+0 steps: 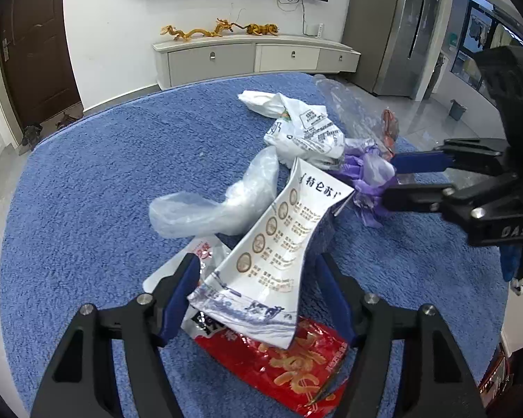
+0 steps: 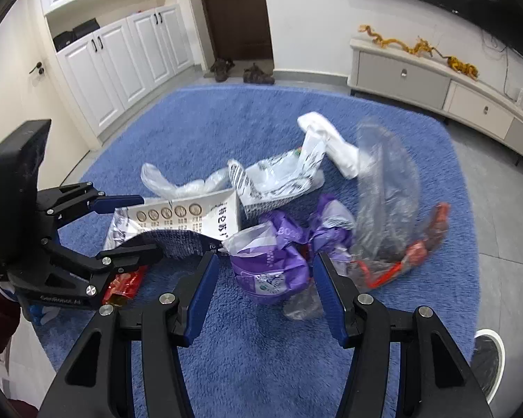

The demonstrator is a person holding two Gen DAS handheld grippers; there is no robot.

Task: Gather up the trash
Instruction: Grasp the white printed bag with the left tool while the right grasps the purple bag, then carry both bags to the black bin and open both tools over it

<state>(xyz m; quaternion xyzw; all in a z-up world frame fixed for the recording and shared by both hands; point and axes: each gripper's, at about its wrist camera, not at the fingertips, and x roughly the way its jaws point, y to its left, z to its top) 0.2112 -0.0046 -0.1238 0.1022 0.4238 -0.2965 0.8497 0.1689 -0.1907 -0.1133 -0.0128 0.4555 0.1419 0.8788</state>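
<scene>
Straddling the crushed milk carton (image 1: 272, 244), the left tool (image 1: 258, 299) seems spread, barely touching

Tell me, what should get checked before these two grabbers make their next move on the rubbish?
1. The left gripper straddles the milk carton: ok.
2. It has closed on the carton: not ok, a gap shows on one side.
3. The right gripper straddles the purple wrapper: ok.
4. It has closed on the wrapper: not ok, gaps on both sides.
5. The red snack packet lies clear of the carton: not ok, it is underneath.
6. A place to drop trash is in view: cannot tell.
</scene>
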